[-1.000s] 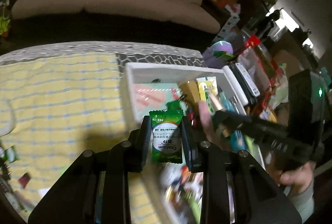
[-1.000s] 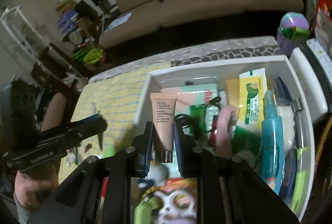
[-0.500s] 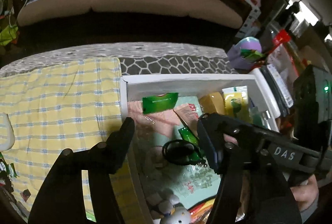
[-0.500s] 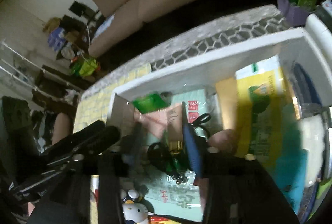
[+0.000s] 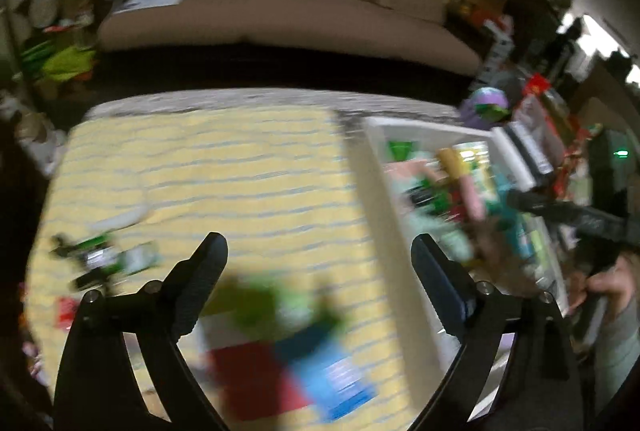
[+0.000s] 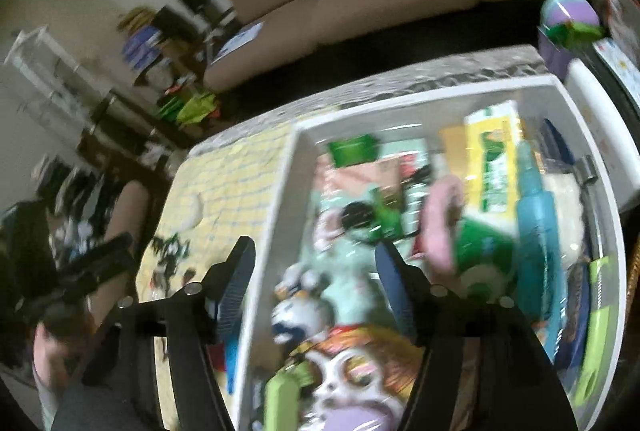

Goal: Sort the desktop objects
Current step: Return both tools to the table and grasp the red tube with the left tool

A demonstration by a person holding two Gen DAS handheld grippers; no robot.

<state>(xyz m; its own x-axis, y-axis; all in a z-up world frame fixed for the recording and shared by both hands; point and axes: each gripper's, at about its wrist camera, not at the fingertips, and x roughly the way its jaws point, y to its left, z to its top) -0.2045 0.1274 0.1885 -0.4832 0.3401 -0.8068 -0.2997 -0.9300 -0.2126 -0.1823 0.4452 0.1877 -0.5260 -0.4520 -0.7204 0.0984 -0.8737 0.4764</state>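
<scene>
Left gripper (image 5: 318,263) tilted down over yellow cloth (image 5: 240,171), released | right gripper (image 6: 314,271) over white bin (image 6: 280,191), released, jaws just widened

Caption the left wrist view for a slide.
Open, empty left claw over the yellow checked cloth, white bin of sorted items at right.

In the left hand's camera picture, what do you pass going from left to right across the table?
Small green and black bits → yellow checked cloth → white bin full of things → the other tool in a hand.
</scene>
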